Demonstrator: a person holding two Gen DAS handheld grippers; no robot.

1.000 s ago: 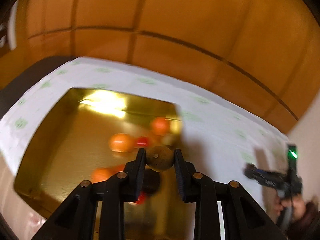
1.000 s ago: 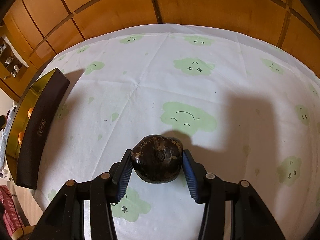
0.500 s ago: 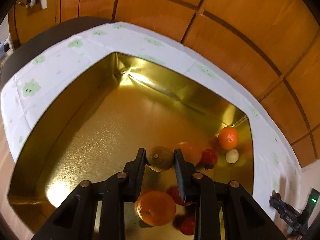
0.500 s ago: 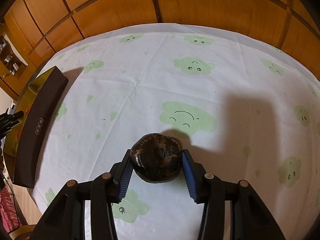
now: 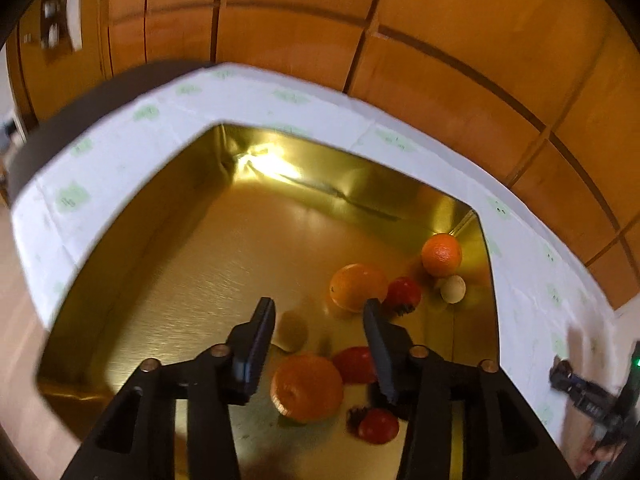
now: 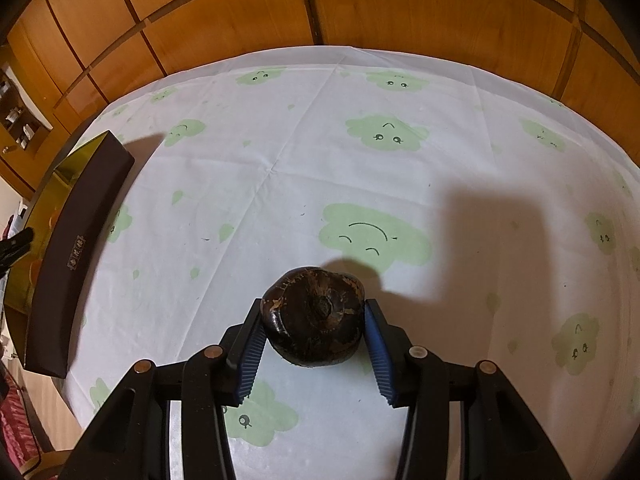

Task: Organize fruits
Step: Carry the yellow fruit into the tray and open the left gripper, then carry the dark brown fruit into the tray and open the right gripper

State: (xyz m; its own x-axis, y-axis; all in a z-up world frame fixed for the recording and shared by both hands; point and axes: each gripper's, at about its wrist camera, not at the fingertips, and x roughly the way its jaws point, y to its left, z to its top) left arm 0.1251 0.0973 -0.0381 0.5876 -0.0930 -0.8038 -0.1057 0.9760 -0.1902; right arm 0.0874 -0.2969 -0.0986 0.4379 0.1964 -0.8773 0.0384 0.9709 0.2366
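Observation:
My left gripper (image 5: 318,316) is open and empty above the gold box (image 5: 168,248). A blurred brownish-green fruit (image 5: 292,334) shows in the box below the jaws. Three oranges (image 5: 308,386) (image 5: 358,286) (image 5: 442,254), several red fruits (image 5: 354,364) and a small white fruit (image 5: 453,289) lie in the box's right half. My right gripper (image 6: 314,314) is shut on a dark brown round fruit (image 6: 314,316), held just above the white cloth.
The table has a white cloth with green clouds (image 6: 376,236). The box's dark outer wall (image 6: 76,248) stands at the far left of the right wrist view. Wooden panelling (image 6: 240,12) runs behind the table. The other gripper (image 5: 592,396) shows at lower right.
My left gripper has opened and let go of the brownish-green fruit, which now lies in the box. The right gripper has stayed still with its dark fruit.

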